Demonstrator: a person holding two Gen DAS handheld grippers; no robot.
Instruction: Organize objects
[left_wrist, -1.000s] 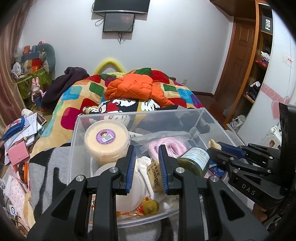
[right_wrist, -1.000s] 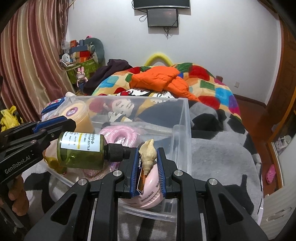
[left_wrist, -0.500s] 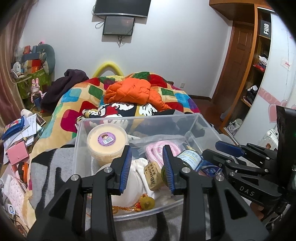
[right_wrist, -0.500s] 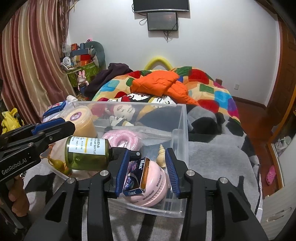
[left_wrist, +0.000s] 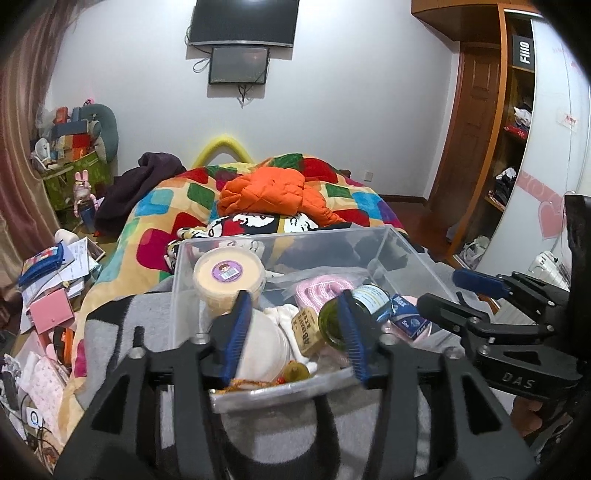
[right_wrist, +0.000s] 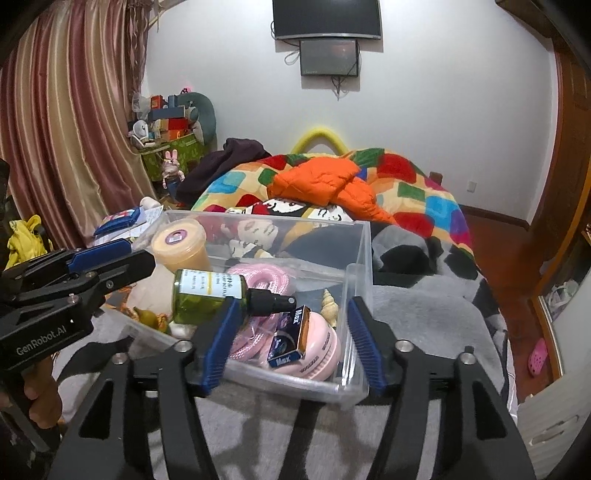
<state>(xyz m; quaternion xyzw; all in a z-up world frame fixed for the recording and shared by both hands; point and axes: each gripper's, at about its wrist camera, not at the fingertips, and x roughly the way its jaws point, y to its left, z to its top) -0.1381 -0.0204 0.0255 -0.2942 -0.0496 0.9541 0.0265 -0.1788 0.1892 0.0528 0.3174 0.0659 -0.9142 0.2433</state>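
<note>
A clear plastic bin (left_wrist: 178, 284) (right_wrist: 359, 291) sits on a grey blanket. It holds a yellow tub (left_wrist: 229, 275), a green spray bottle (right_wrist: 207, 295), pink rope (right_wrist: 266, 273), a tan eraser (left_wrist: 306, 330), a shell (right_wrist: 328, 302) and a blue box (right_wrist: 291, 339) on a pink round case (right_wrist: 321, 354). My left gripper (left_wrist: 295, 336) hangs over the bin's near edge, its jaws opening, touching nothing. My right gripper (right_wrist: 293, 339) frames the blue box from the near side, jaws opening, pads clear of it.
Behind the bin lies a bed with a colourful quilt (left_wrist: 166, 206) and an orange jacket (left_wrist: 269, 192). Papers and boxes (left_wrist: 55, 273) clutter the floor on the left. A wooden door and shelves (left_wrist: 480, 140) stand on the right. A pink curtain (right_wrist: 66, 129) hangs at the left.
Both grippers have opened and drawn back and up from the bin. The right one let go of the shell, which now lies in the bin; the eraser lies free below the left one.
</note>
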